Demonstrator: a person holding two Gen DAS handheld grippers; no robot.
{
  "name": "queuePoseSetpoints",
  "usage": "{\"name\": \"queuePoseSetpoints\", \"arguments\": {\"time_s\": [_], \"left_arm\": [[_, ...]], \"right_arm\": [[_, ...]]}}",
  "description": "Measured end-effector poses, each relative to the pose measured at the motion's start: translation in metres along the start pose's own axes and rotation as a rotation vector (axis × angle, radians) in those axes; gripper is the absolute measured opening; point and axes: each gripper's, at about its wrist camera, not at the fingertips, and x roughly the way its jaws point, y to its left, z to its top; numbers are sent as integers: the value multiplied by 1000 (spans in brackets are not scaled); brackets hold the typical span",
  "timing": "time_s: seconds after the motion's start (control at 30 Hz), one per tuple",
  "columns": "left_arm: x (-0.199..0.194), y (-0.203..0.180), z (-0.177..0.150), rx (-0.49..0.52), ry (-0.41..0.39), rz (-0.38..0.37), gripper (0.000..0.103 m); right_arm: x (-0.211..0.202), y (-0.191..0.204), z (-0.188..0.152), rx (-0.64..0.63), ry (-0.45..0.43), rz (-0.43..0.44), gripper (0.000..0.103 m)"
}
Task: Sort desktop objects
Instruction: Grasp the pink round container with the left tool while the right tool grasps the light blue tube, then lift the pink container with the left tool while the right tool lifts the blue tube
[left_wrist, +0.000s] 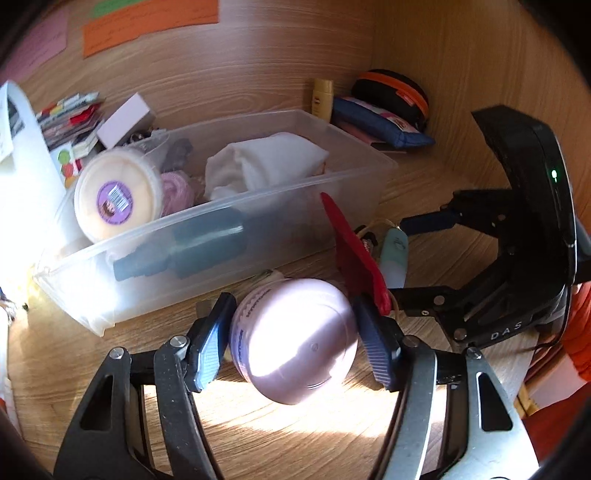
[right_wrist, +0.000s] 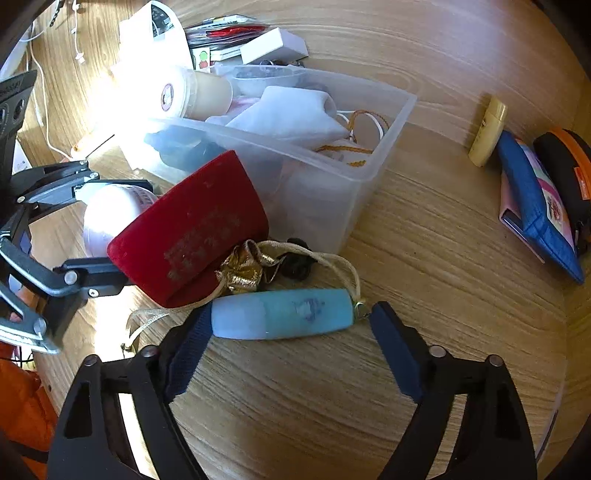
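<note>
My left gripper (left_wrist: 293, 332) is shut on a round pale lilac jar (left_wrist: 295, 339), held just above the wooden desk in front of a clear plastic bin (left_wrist: 229, 236). The jar also shows in the right wrist view (right_wrist: 110, 214). My right gripper (right_wrist: 284, 332) is open, its fingers either side of a light blue tube (right_wrist: 284, 314) lying on the desk. A red velvet pouch (right_wrist: 192, 229) leans beside the bin, with a gold ribbon and cord (right_wrist: 251, 266) next to it. The bin (right_wrist: 369, 177) holds a cream tub (left_wrist: 114, 195), white cloth (left_wrist: 266, 162) and dark bottles.
A yellow tube (right_wrist: 487, 129), a blue pouch (right_wrist: 535, 206) and a black-orange case (right_wrist: 569, 162) lie at the desk's far right by the wall. Cards and a white box (left_wrist: 125, 118) lie behind the bin. Paper notes (left_wrist: 147, 22) hang on the wall.
</note>
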Motion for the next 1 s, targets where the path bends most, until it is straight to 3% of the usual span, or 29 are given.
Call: {"name": "queuePoseSetpoints", "arguments": {"time_s": [0.37, 0.57, 0.73, 1.0], "left_arm": [[-10, 13, -3, -42, -27, -21, 65], [-17, 11, -7, -37, -35, -13, 65], [-21, 13, -9, -42, -38, -9, 65], [-28, 20, -12, -77, -55, 3, 65]], "right_arm": [[-23, -23, -11, 104, -21, 50, 75], [-25, -24, -21, 147, 11, 72, 75], [-19, -18, -18, 102, 16, 104, 75], [4, -5, -1, 13, 9, 19, 76]]}}
